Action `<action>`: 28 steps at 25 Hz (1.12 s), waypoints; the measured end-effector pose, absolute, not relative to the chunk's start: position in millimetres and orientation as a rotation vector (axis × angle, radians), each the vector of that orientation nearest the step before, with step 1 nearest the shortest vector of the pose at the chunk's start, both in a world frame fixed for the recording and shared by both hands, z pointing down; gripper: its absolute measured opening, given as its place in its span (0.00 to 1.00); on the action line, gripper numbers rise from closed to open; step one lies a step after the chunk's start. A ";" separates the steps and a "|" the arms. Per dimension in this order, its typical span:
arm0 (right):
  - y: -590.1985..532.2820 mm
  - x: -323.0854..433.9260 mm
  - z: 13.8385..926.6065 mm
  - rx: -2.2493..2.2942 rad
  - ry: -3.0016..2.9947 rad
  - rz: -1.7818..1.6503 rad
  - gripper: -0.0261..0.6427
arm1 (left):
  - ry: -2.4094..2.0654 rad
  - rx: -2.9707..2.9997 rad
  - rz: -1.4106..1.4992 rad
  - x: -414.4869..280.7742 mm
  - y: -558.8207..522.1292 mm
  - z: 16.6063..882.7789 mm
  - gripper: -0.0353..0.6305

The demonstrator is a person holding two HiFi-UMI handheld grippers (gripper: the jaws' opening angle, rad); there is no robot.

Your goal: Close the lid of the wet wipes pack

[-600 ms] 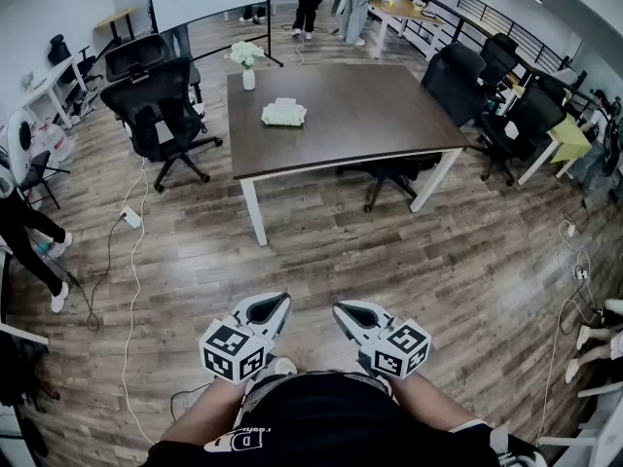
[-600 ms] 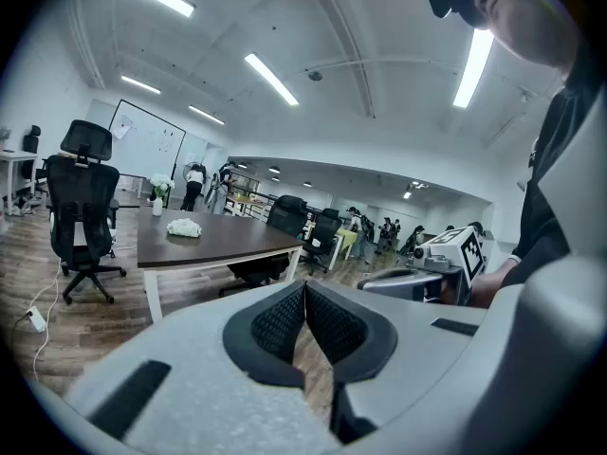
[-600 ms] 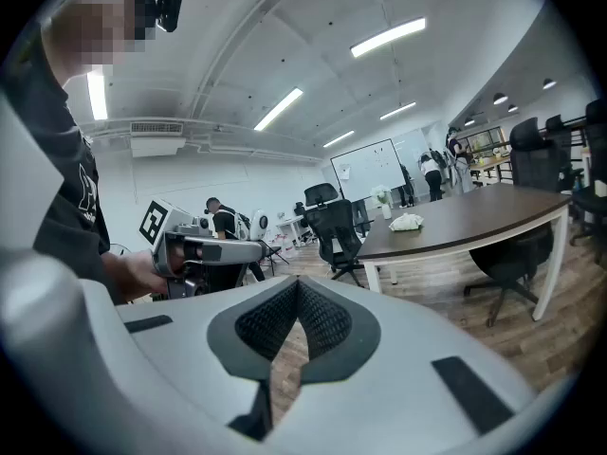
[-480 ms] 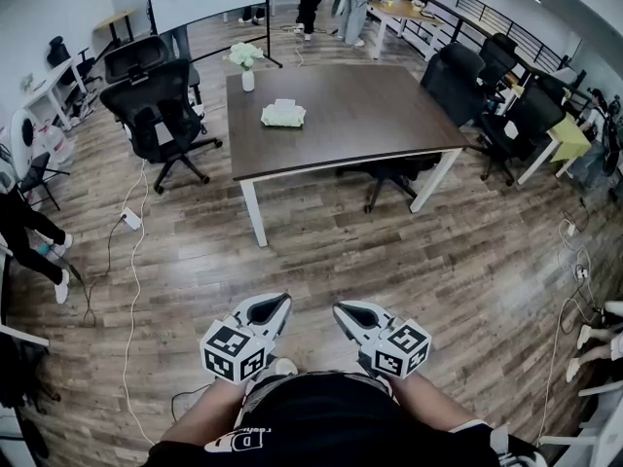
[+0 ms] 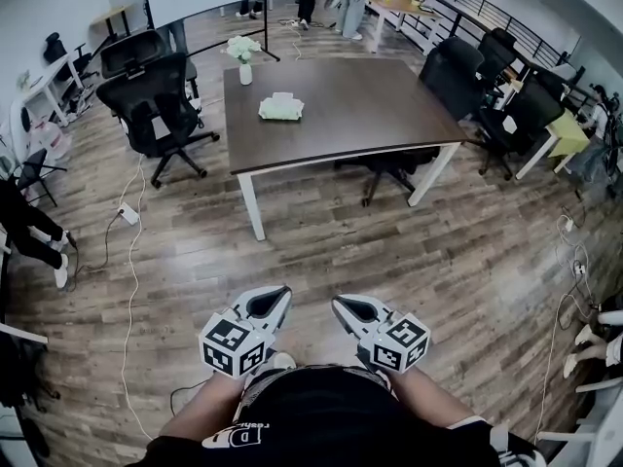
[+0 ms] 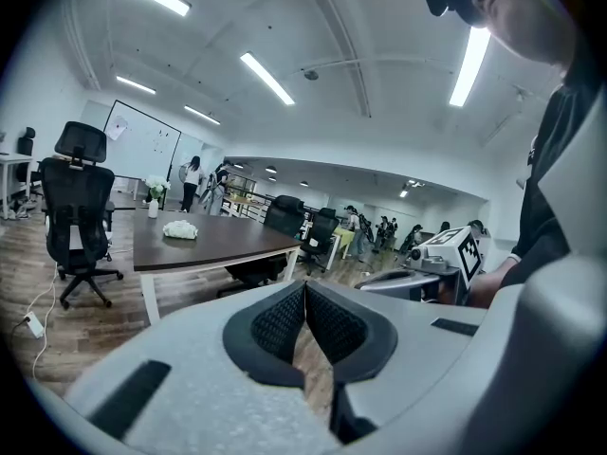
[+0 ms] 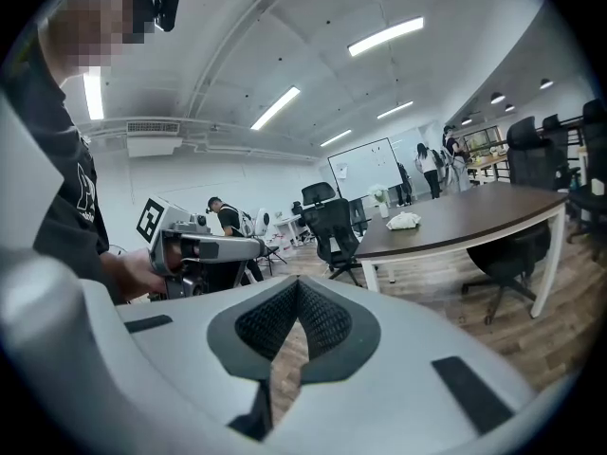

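The wet wipes pack (image 5: 281, 108) is a pale, crumpled-looking packet lying on the far left part of a dark brown table (image 5: 360, 115); whether its lid is up is too small to tell. It also shows in the left gripper view as a pack (image 6: 179, 228) and in the right gripper view as a pack (image 7: 404, 221). My left gripper (image 5: 270, 303) and right gripper (image 5: 350, 310) hang close to my body over the wooden floor, far short of the table. Both are shut with nothing between the pads, as seen at the left gripper (image 6: 305, 288) and the right gripper (image 7: 298, 283).
A white vase of flowers (image 5: 243, 56) stands at the table's far left corner. Black office chairs stand left of the table (image 5: 154, 93) and at its right (image 5: 456, 74). A white cable (image 5: 131, 261) trails over the floor. People stand at the room's far end.
The head view has shifted slightly, so the table sits a little higher and the grippers a little lower in frame. Both grippers stay shut and empty.
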State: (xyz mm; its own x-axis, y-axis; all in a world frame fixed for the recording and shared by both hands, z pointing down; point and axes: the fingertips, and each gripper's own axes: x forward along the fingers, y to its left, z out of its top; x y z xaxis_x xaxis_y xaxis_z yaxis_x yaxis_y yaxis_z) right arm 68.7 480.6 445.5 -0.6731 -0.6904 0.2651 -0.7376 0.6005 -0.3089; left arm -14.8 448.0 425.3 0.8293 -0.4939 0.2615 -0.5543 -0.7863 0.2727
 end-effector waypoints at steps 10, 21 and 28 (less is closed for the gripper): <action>478.2 47.3 449.2 1.190 -2.723 0.568 0.05 | -0.747 2.616 0.199 -29.9 445.1 436.8 0.08; 475.2 19.7 458.7 1.226 -2.693 0.606 0.05 | -0.752 2.653 0.239 -60.1 443.1 442.5 0.08; 470.6 7.4 457.7 1.208 -2.683 0.607 0.05 | -0.767 2.643 0.230 -75.7 438.1 445.3 0.08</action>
